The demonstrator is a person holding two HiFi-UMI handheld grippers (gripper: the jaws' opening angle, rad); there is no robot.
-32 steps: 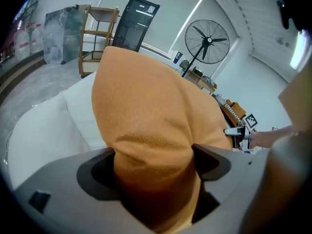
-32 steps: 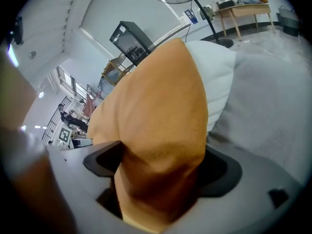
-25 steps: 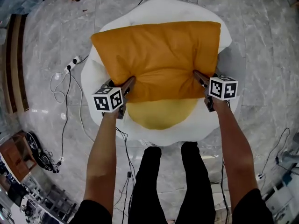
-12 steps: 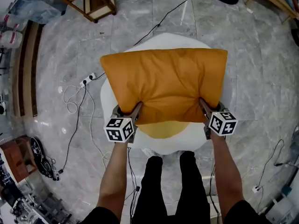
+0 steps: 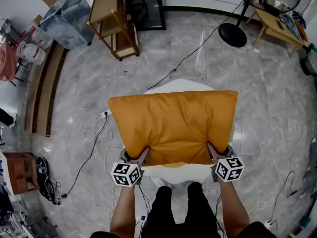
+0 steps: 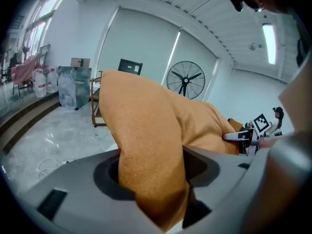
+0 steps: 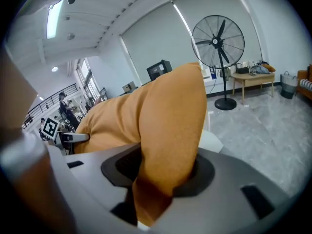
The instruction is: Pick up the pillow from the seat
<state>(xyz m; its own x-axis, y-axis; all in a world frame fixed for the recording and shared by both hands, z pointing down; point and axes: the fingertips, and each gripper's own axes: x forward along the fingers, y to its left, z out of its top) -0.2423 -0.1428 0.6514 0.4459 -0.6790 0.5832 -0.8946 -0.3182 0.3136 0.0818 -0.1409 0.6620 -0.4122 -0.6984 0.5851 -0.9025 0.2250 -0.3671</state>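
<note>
1. The orange pillow (image 5: 173,125) is held by its near edge. It spreads over the round white seat (image 5: 171,85) and covers most of it. A strip of white and a yellow patch (image 5: 172,165) show under that near edge.
2. The left tool (image 5: 142,156) is clamped on the pillow's near left corner. In the left gripper view a thick fold of orange cloth fills the gap and is pinched between both jaws.
3. The right tool (image 5: 213,152) is clamped on the near right corner in the same way. The right gripper view shows the cloth bunched and squeezed between its jaws.
4. Each tool carries a cube printed with black-and-white square markers, the left cube (image 5: 126,174) and the right cube (image 5: 229,168). The prints are blocky code patterns, not letters or a brand name.
5. The pillow's cloth is plain orange on the face that shows.
6. The grey marble floor (image 5: 277,108) lies all round the seat. White cables (image 5: 91,128) and a plug strip lie on it to the left of the seat.
7. Farther off stand a pedestal fan (image 5: 233,34), a wooden shelf (image 5: 111,19) and a wooden table (image 5: 277,21). Clear bottles (image 5: 32,51) stand at the far left, their labels too small to read.
8. The person's black trousers (image 5: 178,207) are just behind the seat's near rim, between the two bare forearms.
</note>
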